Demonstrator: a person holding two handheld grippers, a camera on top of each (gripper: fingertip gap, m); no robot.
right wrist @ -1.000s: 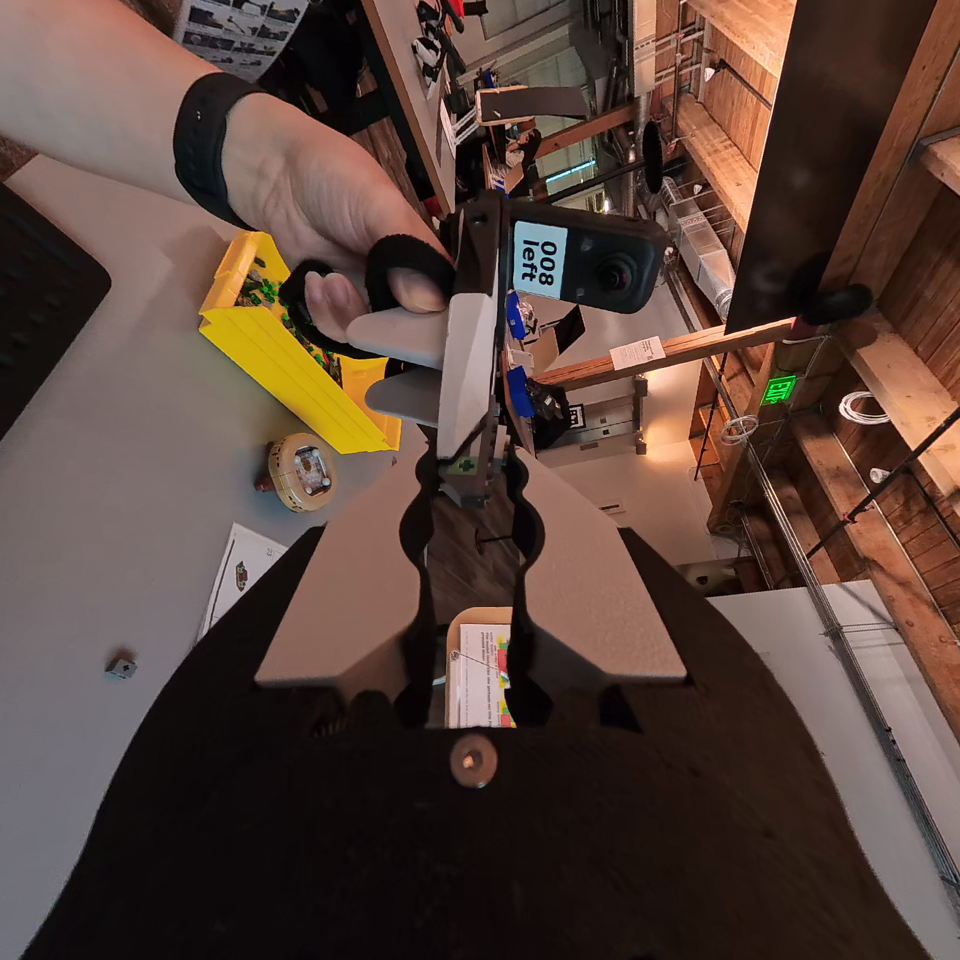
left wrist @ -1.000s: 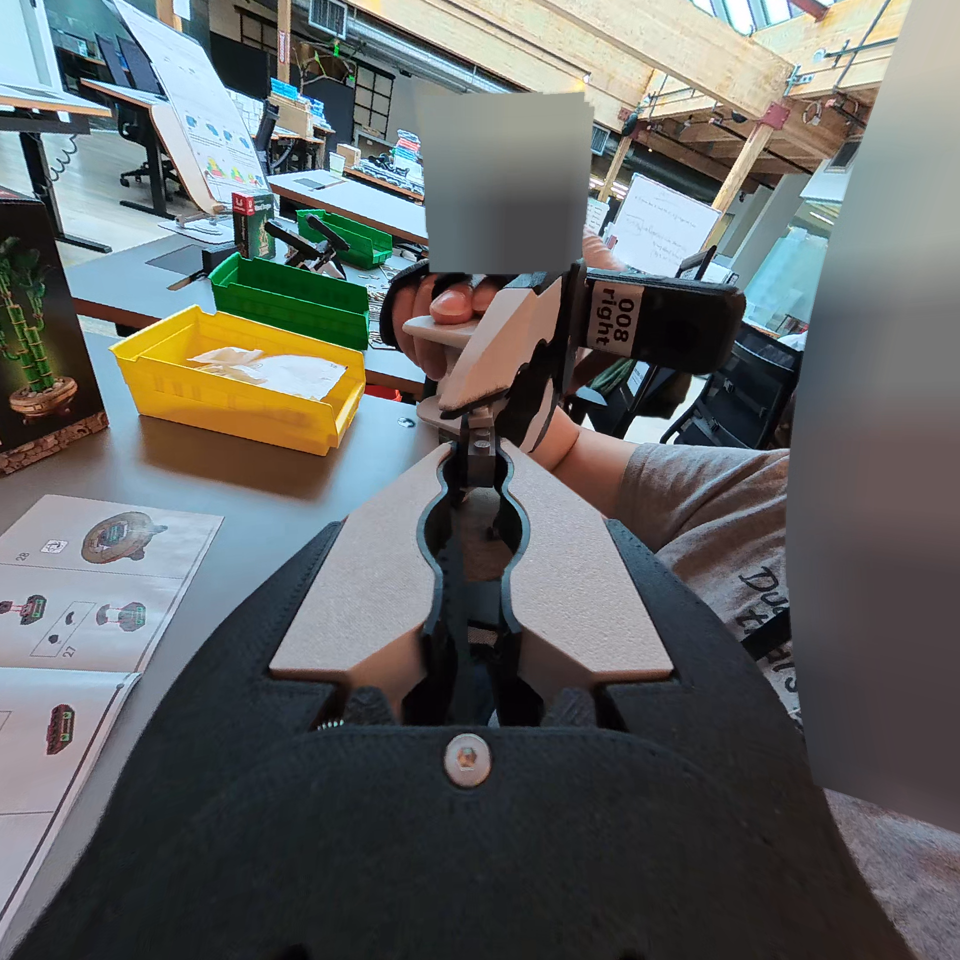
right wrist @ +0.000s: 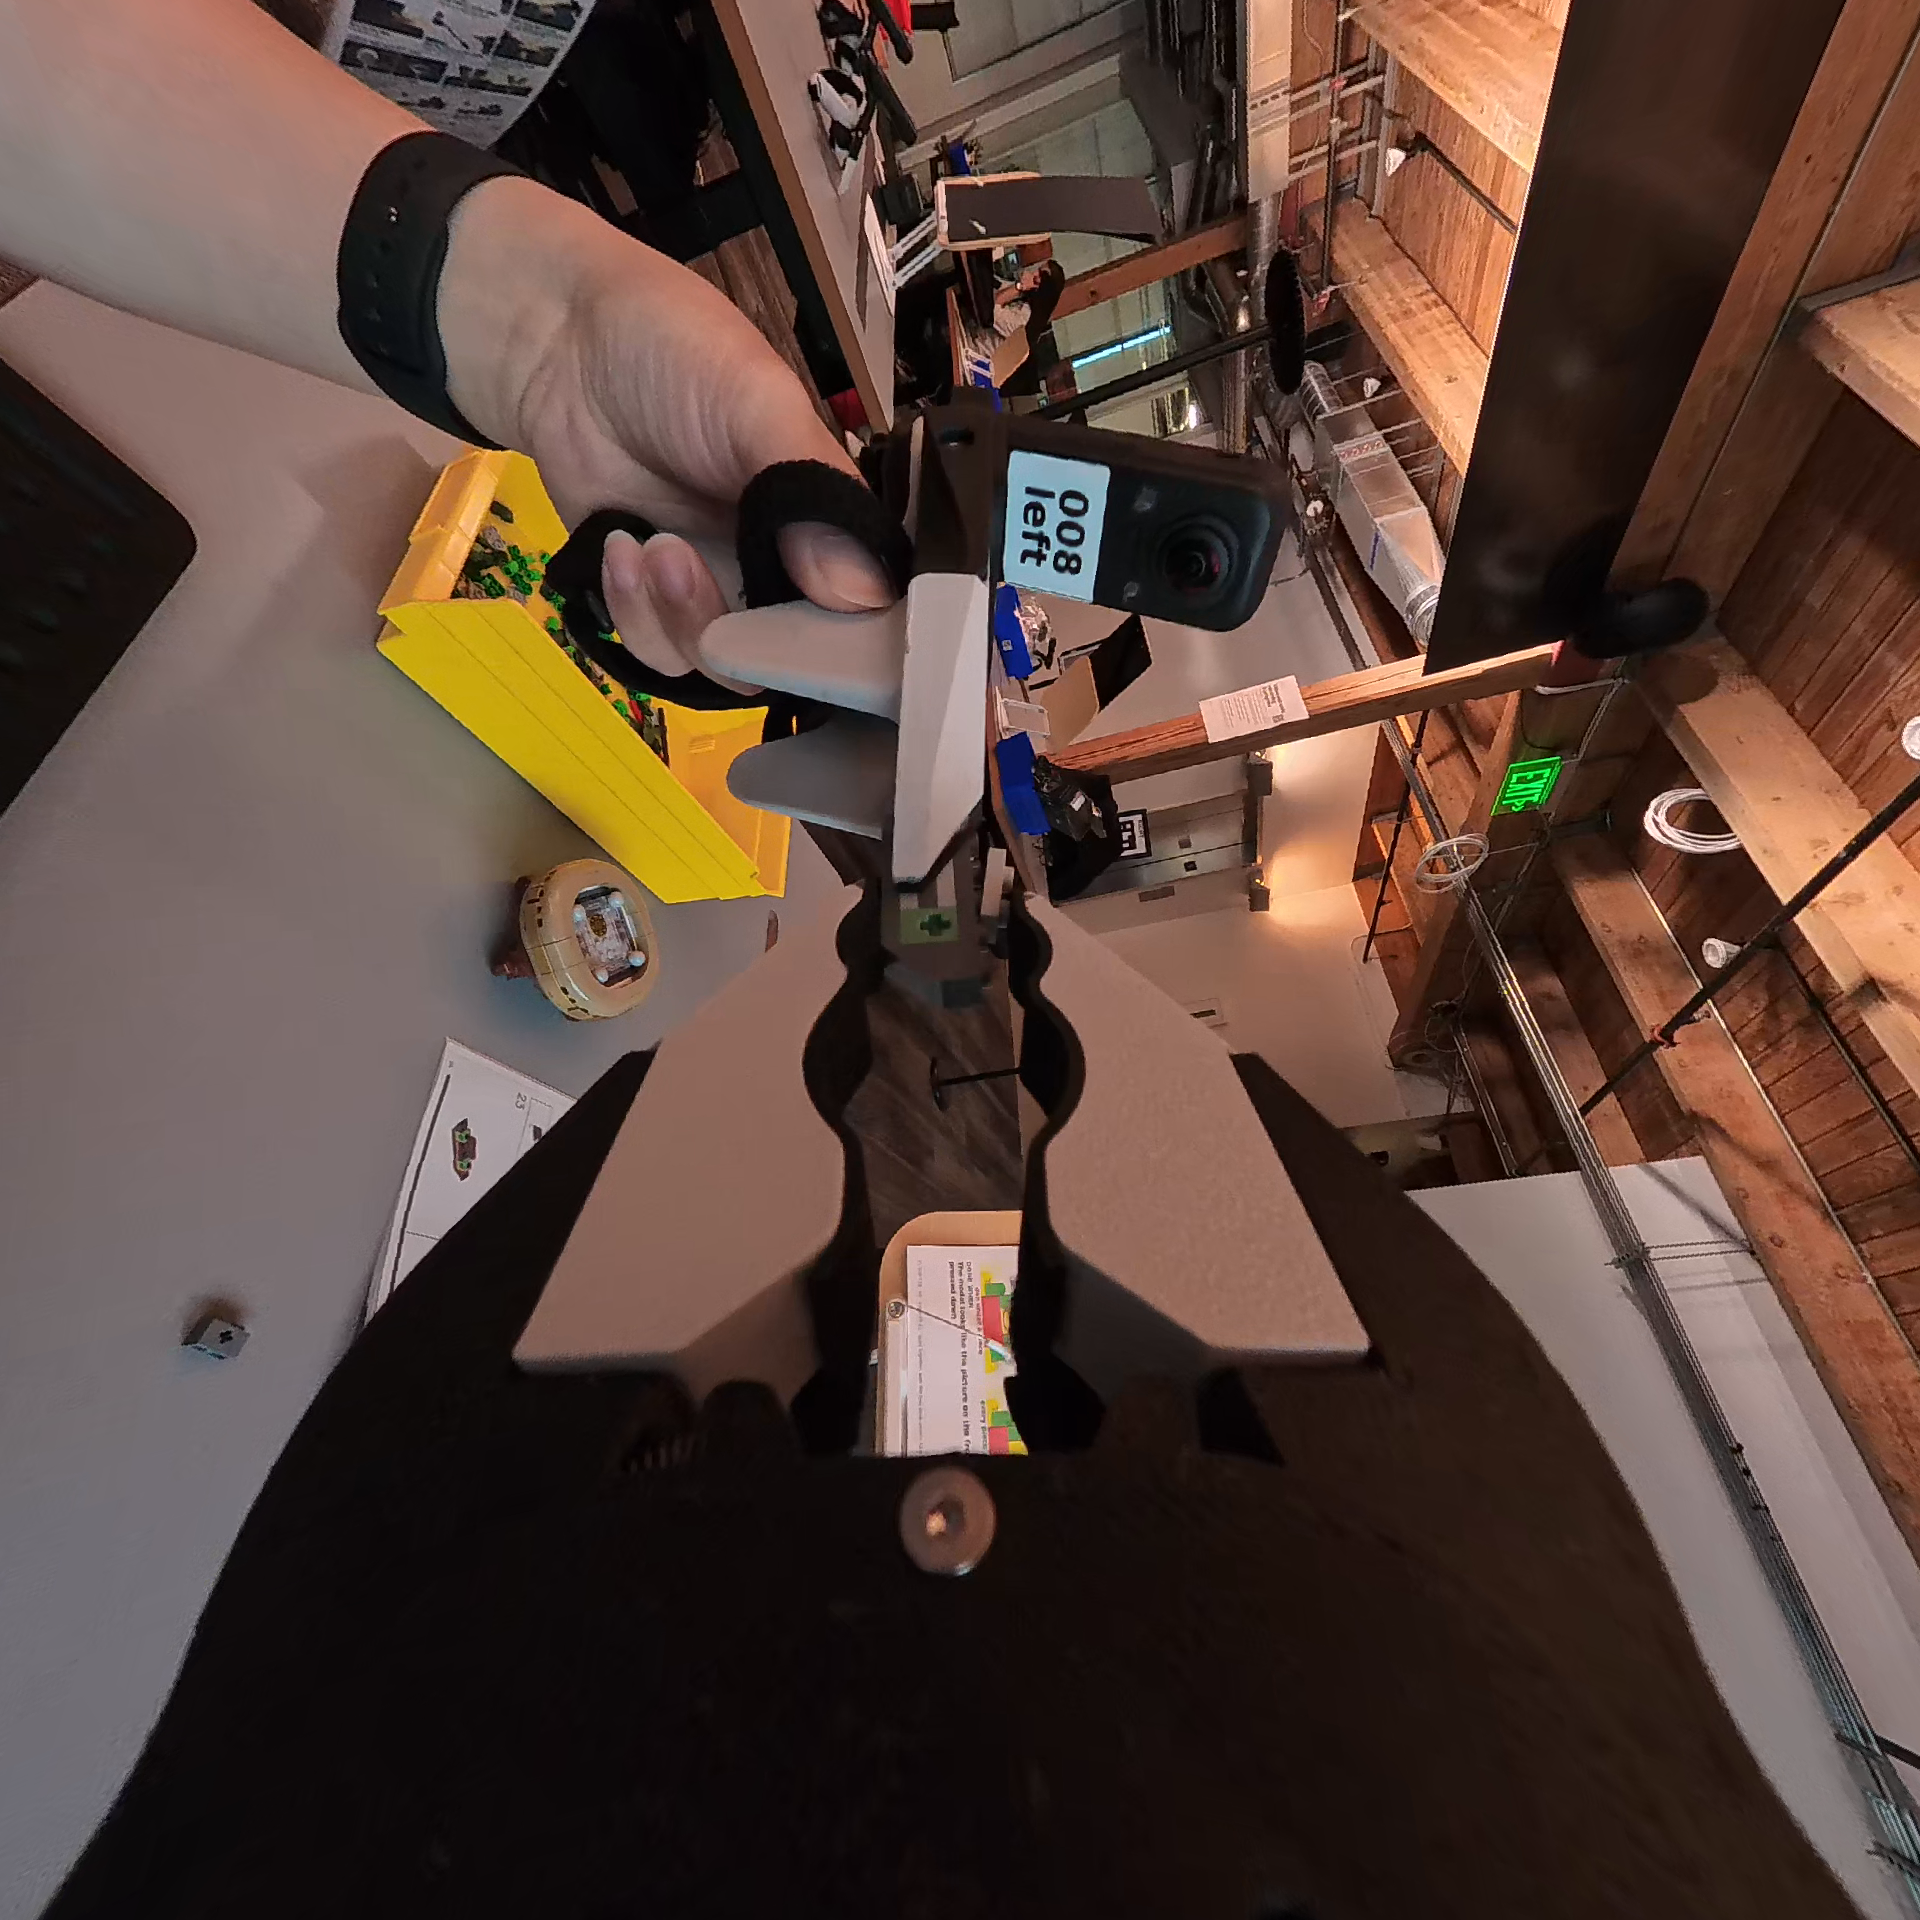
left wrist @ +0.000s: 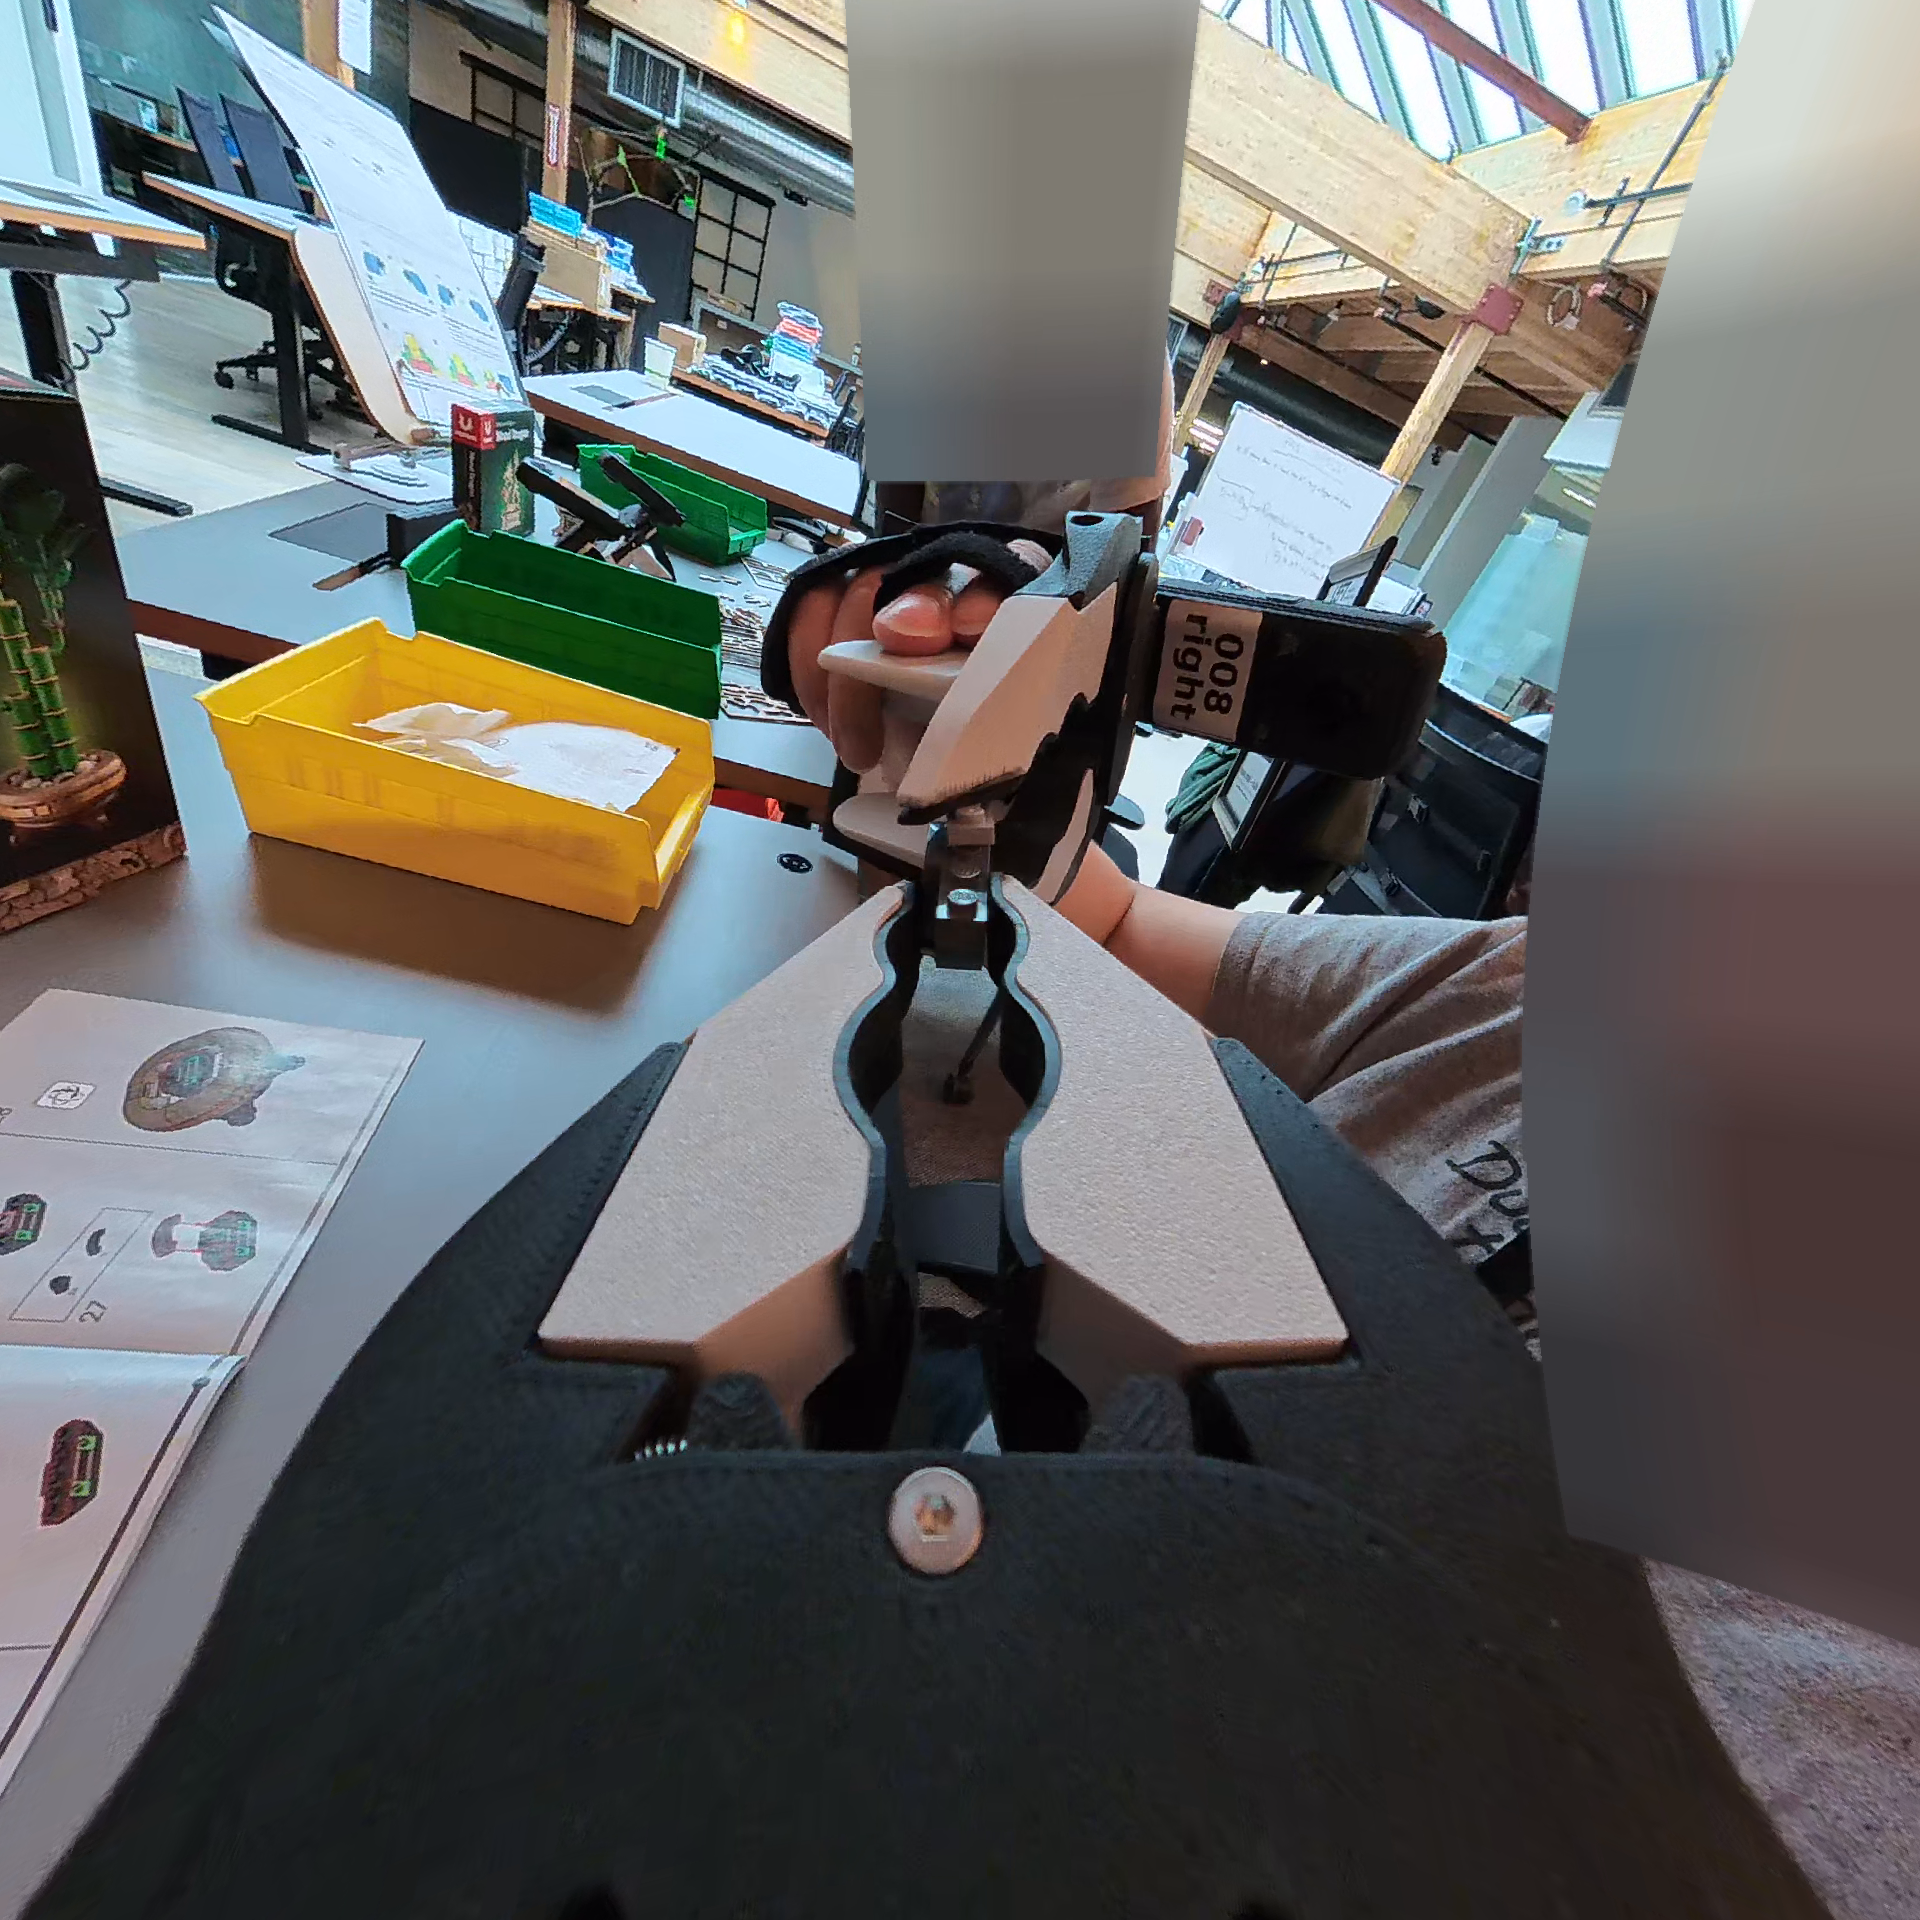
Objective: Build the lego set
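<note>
Both grippers meet tip to tip in the air above the table. My left gripper [left wrist: 961,906] is shut on a small dark grey lego piece [left wrist: 958,928]. My right gripper [right wrist: 940,920] is closed around a small assembly with a green brick [right wrist: 928,925] on dark grey parts. In the left wrist view the right gripper [left wrist: 964,821] comes in from above with a small grey studded piece [left wrist: 974,829] at its tip, touching the left one's piece. In the right wrist view the left gripper [right wrist: 928,881] presses in from above. The joint between the pieces is mostly hidden by the fingers.
On the table stand a tan round lego pot build [right wrist: 587,940], a yellow bin of green pieces [right wrist: 582,696], a loose grey brick [right wrist: 215,1337], an open instruction booklet [left wrist: 156,1195], a yellow bin with plastic bags [left wrist: 447,769], a green bin [left wrist: 561,613] and the set's box [left wrist: 62,665]. Both grippers' tips are close together, under 4 cm apart.
Both grippers stay tip to tip and closed. The right gripper has drawn back very slightly, so its small grey piece shows more clearly.
</note>
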